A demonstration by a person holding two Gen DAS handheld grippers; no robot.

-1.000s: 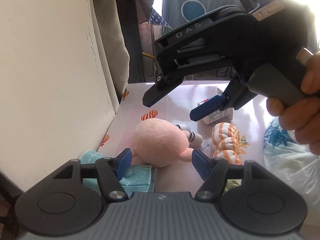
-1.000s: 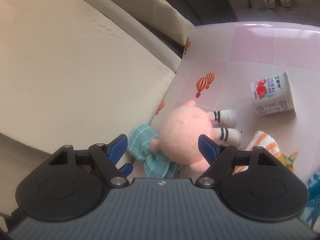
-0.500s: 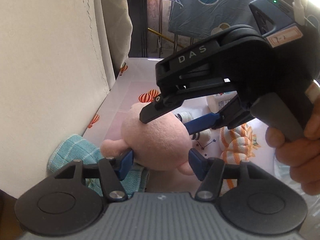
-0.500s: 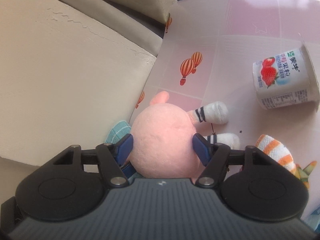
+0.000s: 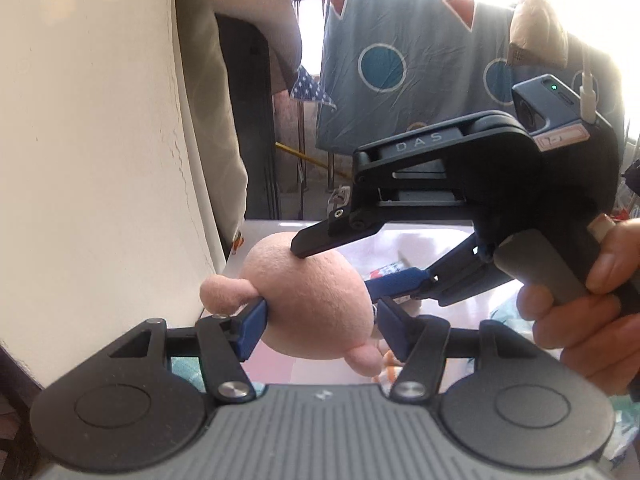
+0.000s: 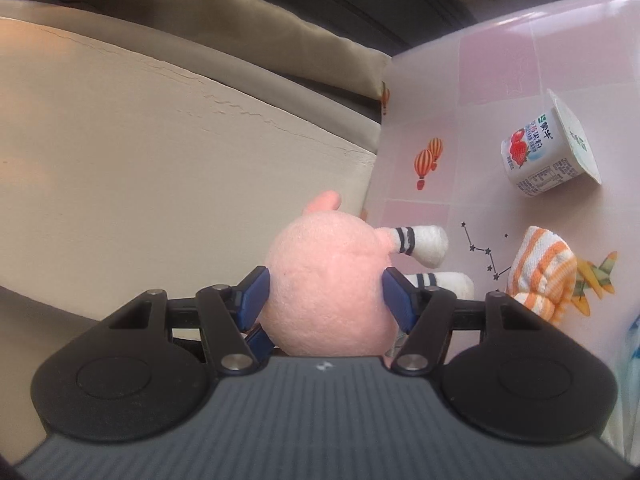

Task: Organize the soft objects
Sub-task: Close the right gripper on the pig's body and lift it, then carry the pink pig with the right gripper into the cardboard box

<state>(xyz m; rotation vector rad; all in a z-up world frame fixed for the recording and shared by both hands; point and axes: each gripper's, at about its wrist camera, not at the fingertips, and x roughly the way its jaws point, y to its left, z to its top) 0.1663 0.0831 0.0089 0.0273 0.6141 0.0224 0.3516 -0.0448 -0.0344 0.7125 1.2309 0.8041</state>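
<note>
Pink plush toy [image 6: 328, 280]: lower body hidden behind gripper housing. Teal cloth [image 5: 186, 372]: mostly occluded. Patterned bag [image 6: 634, 344]: cut by right edge.

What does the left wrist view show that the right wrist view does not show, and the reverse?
Only the left wrist view: the other black gripper, the right gripper, the hand holding it, and a hanging blue cloth with circles.
Only the right wrist view: a white strawberry yogurt cup lying on its side, an orange-striped white knitted sock, and the toy's white striped legs.
Both: the round pink plush toy gripped between blue-padded jaws, over the pink tablecloth.
</note>
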